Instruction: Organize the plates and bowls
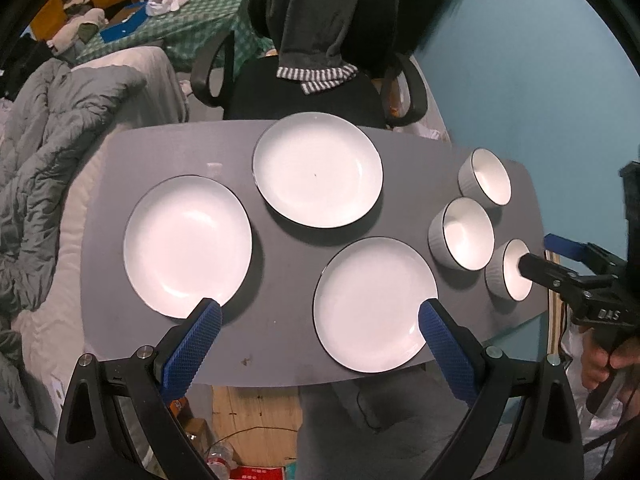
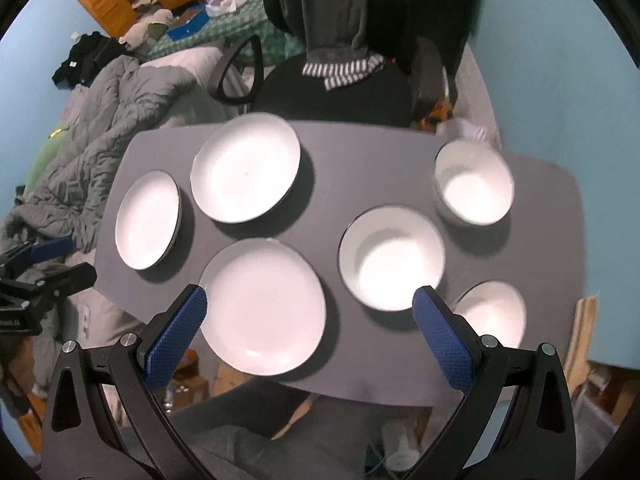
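Note:
Three white plates lie apart on the grey table point(image 1: 280, 344): left plate point(image 1: 187, 246), far plate point(image 1: 318, 170), near plate point(image 1: 374, 304). Three white bowls stand at the right: far bowl point(image 1: 486, 176), middle bowl point(image 1: 464, 234), near bowl point(image 1: 512, 276). My left gripper point(image 1: 320, 312) is open and empty above the near table edge. My right gripper point(image 2: 310, 300) is open and empty, hovering over the near plate point(image 2: 262, 306) and middle bowl point(image 2: 392, 258). It also shows in the left wrist view point(image 1: 538, 256) beside the near bowl.
A black office chair point(image 1: 304, 92) draped with grey clothing stands behind the table. A bed with a grey quilt point(image 1: 52, 152) lies to the left. A blue wall point(image 1: 540, 80) is at the right. Clutter lies on the floor under the near table edge.

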### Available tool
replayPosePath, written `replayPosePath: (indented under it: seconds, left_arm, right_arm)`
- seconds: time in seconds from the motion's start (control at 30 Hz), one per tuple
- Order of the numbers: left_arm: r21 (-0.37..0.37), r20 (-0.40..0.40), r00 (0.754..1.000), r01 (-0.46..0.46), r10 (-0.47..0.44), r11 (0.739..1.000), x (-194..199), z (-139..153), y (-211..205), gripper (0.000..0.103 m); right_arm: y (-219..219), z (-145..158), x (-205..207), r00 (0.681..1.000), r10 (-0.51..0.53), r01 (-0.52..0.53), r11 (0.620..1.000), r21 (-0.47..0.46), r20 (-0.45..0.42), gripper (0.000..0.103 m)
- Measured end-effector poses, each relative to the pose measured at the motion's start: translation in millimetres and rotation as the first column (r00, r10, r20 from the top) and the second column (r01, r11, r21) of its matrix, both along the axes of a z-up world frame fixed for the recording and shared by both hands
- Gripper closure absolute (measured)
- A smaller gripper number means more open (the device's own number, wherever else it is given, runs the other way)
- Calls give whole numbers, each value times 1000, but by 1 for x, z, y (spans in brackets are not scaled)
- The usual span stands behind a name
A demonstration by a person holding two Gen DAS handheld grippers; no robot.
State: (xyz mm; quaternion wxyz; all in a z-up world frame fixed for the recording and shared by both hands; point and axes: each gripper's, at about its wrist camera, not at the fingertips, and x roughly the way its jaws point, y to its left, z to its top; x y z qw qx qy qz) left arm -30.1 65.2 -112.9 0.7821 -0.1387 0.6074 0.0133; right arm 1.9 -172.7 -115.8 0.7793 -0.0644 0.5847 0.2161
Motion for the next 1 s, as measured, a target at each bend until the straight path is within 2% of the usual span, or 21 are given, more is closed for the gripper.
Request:
replayPosePath:
  seconds: [0.4,0.63,0.87,1.0]
  left_arm:
    - [-39,-32,999,32,-34,999,0,-52,8,3]
    - [-27,-53,995,88,-90,996,3,-81,2,3]
    - [-23,-129,980,149,-150,989,8,-121,-12,3]
    - [-21,-139,977,158,-159,987,10,-136,-16,3]
  right_arm:
    - [-14,-70,-2,984,-98,99,995,-7,-148,2]
    - [-21,-101,-6,972,-128,124,992,-32,-198,2]
    - [-24,-123,-5,969,-120,121,993,-12,-214,2]
    - [-29,-139,-4,964,-125,125,992,-13,-236,8]
